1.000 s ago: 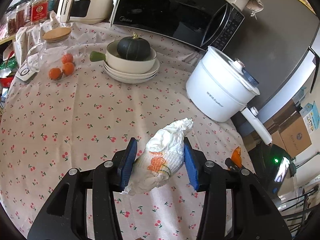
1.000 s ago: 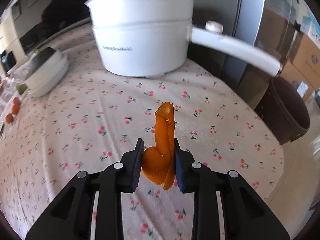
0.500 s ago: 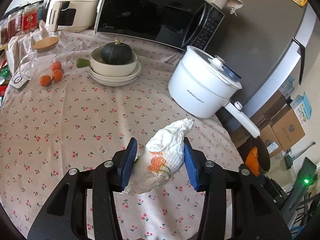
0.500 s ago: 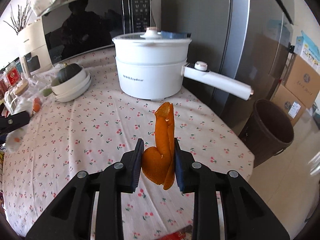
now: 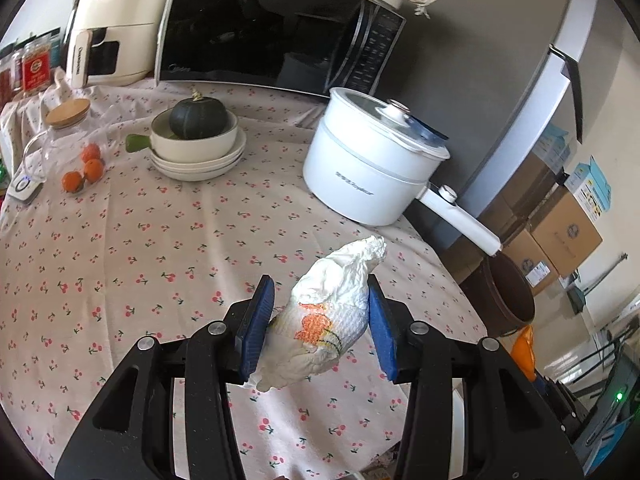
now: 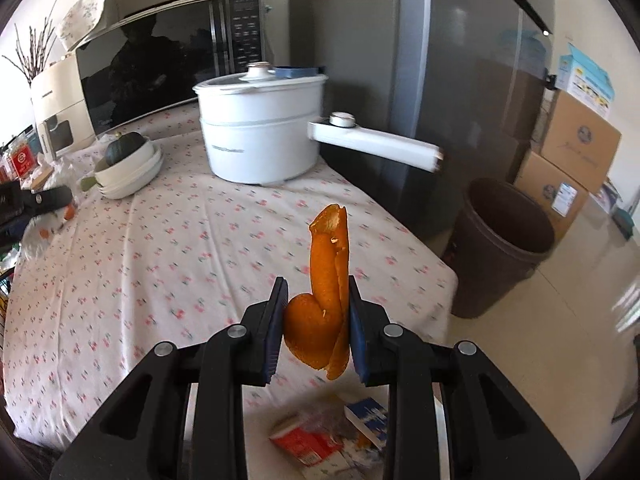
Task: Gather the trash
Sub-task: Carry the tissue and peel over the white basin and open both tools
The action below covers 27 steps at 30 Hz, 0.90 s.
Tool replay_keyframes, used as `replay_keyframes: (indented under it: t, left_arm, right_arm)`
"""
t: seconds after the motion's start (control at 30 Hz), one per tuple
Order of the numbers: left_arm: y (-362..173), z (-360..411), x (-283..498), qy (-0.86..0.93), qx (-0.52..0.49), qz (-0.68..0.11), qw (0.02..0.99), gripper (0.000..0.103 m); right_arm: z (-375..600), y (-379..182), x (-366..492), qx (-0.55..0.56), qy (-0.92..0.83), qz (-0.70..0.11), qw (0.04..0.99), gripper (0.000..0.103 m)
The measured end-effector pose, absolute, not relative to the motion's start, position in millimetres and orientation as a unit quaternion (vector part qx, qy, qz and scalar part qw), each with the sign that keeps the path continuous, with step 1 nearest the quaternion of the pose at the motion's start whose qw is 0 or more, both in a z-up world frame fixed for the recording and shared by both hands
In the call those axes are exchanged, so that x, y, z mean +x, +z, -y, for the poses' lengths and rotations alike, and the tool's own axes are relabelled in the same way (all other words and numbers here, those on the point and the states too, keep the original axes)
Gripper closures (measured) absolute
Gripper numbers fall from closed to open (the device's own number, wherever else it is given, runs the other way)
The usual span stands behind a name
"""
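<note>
My left gripper [image 5: 320, 320] is shut on a crumpled white paper towel [image 5: 328, 316] with an orange print, held above the cherry-print tablecloth [image 5: 160, 248]. My right gripper [image 6: 318, 320] is shut on a curled orange peel [image 6: 324, 288], held above the table's near right corner. A dark brown trash bin stands on the floor to the right of the table in the right wrist view [image 6: 500, 248] and shows in the left wrist view [image 5: 508, 296]. The orange peel also shows at the right in the left wrist view [image 5: 524, 352].
A white electric pot [image 5: 372, 168] with a long handle [image 6: 376, 146] stands at the table's far right. Stacked bowls hold a green squash [image 5: 198, 120]. Small oranges [image 5: 82, 170], a microwave [image 5: 272, 28], cardboard boxes [image 6: 568, 160] and packets below the table edge [image 6: 336, 436] are in view.
Both grippers have pulled back and up from the table with their loads. The right gripper has swung right, so the trash bin is larger and nearer in its view.
</note>
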<state>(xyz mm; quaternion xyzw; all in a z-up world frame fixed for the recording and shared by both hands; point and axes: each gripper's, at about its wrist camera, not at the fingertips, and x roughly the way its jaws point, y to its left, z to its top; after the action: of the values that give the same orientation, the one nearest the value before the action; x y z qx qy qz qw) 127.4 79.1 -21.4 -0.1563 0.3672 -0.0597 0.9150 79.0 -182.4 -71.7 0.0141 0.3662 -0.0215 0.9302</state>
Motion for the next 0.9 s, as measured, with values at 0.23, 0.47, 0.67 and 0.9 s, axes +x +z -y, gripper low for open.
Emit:
replay_keyframes:
  t: [0.23, 0.47, 0.67, 0.9]
  left_arm:
    - [-25, -53, 120, -0.081, -0.128, -0.37, 0.917, 0.06]
    - [-28, -19, 109, -0.117, -0.113, -0.373, 0.914, 0.059]
    - [-28, 22, 93, -0.162, -0.085, -0.369, 0.911, 0.059]
    - [-30, 70, 73, -0.217, -0.046, -0.364, 0.904, 0.058]
  right_arm:
    - [212, -89, 41, 0.025, -0.033, -0.388, 0.921, 0.074]
    - [227, -98, 11, 0.037, -0.029, -0.384, 0.922, 0.055]
    - [245, -81, -10, 0.032, -0.073, -0.323, 0.943, 0.032]
    - [275, -73, -23, 0.04, -0.136, -0.289, 0.947, 0.015]
